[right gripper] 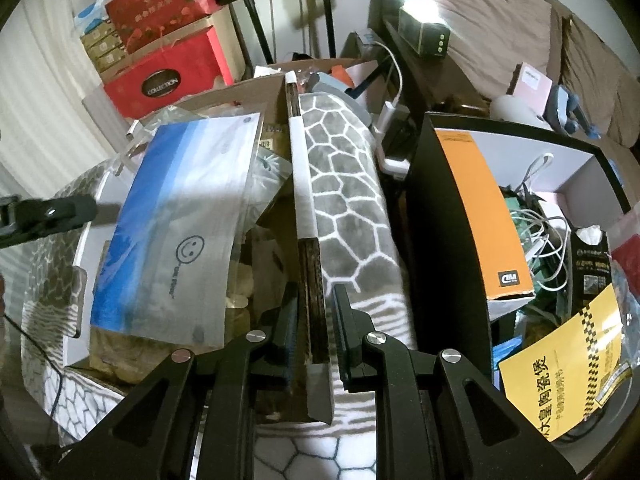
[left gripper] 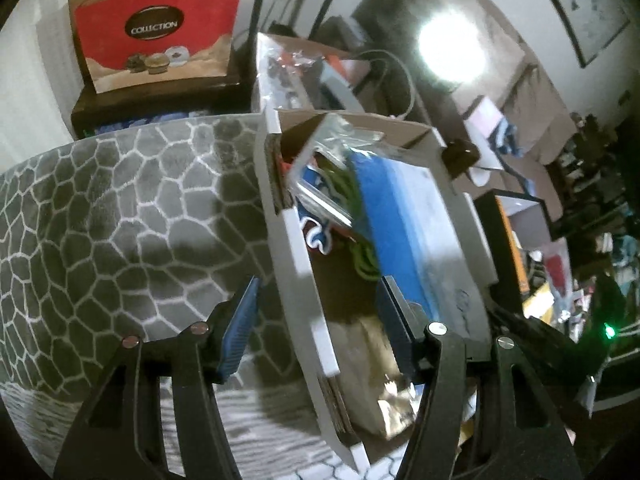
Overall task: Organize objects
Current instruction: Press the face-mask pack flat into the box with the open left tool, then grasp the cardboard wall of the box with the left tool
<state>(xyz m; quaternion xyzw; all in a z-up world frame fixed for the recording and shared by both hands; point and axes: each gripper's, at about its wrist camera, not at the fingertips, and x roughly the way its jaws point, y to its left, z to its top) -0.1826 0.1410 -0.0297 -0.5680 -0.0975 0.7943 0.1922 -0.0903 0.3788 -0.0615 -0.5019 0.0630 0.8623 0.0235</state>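
Grey patterned blanket [left gripper: 120,208] lies leftmost, under an open cardboard box [left gripper: 296,240]. The left gripper [left gripper: 316,320] stands wide, straddling the box's left wall without pressing it. The blue-and-white pouch [right gripper: 176,216] rests atop the box's clutter, between the tongs. The right gripper [right gripper: 314,332] is clamped narrow on the right wall — likely steadying the box.

My left wrist camera looks steeply down along my fingers, close over the left wall of the cardboard box [left gripper: 298,264], with grey patterned blanket [left gripper: 120,220] beyond. My right wrist camera looks steeply down from close over the box's [right gripper: 306,200] right wall. Both views share the box, the blue-and-white packet [left gripper: 404,216] [right gripper: 180,216] and the red bag [left gripper: 156,20] [right gripper: 164,76].
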